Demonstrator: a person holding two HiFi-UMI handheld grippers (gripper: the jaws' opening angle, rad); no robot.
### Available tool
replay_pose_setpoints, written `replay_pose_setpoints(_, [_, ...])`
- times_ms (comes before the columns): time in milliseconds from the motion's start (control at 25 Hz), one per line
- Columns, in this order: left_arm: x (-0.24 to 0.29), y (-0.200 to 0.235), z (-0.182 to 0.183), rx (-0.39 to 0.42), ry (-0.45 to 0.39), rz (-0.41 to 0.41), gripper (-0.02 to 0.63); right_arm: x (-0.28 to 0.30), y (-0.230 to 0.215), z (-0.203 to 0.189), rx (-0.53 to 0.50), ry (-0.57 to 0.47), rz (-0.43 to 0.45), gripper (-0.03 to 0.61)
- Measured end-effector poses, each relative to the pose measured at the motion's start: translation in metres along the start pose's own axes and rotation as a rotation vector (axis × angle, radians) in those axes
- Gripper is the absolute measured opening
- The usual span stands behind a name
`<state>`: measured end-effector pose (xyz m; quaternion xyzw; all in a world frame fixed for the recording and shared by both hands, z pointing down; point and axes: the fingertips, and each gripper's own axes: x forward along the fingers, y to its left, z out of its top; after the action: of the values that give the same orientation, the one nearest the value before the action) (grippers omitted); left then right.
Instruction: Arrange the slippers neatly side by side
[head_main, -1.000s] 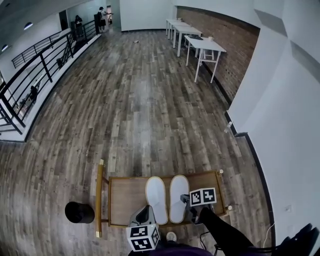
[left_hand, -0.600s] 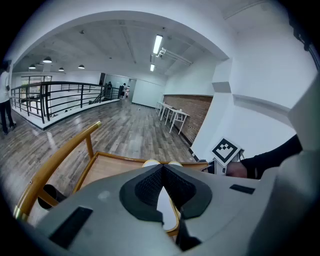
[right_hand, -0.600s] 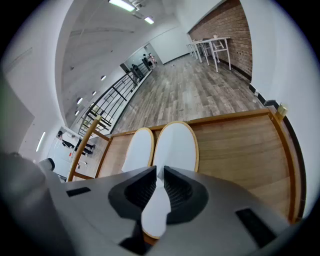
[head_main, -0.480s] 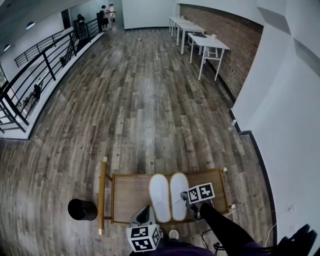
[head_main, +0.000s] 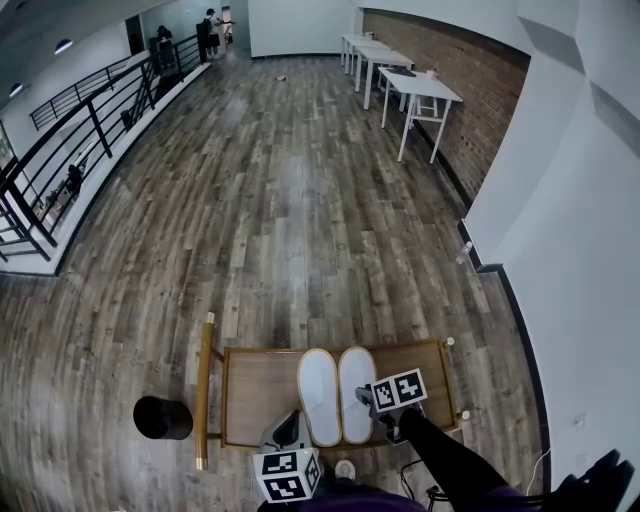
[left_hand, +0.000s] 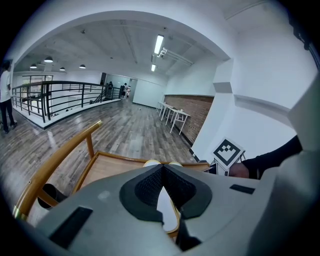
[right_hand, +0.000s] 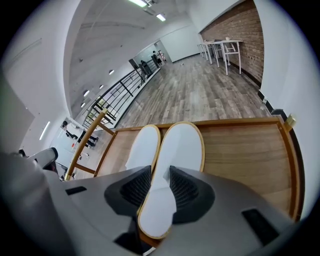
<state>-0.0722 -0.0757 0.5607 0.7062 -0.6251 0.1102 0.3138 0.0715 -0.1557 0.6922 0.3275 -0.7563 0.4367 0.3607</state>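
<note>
Tray: low, wooden, on the plank floor, with a rail along one side.
Slippers: both white, soles down on the tray, toes pointing away from the person. Left slipper and right slipper lie parallel with their long edges touching or nearly so.
Left gripper: jaws fully together with nothing between them. It hovers over the tray's near edge, just short of the left slipper's heel.
Right gripper: tilted steeply down over the heel half of the right slipper. Jaws are partly apart with white upper fabric between the pads, which looks like a light pinch on it.
Step, as I read it: final squaring of the right slipper against the left slipper.
Progress: the pair looks nearly done, and the toes seem about level.
To do it well: slide the slipper rather than lift it. Keep the sole flat and check that the heels line up, since they sit partly under the jaws. Then open the jaws straight up so the fabric does not drag the slipper askew.
Risk: twisting on release could nudge the neighbouring slipper.
</note>
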Motion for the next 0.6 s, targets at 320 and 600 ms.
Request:
replay_pose_setpoints(320, [0.008, -0.002, 0.002, 0.009, -0.002, -0.013, 0.000, -0.008, -0.006, 0.003, -0.034, -0.027, -0.044, 0.103])
replay_pose_setpoints(600, [0.012, -0.011, 0.011, -0.001, -0.033, -0.046, 0.000, -0.046, 0.017, 0.030, -0.052, -0.226, -0.035, 0.103])
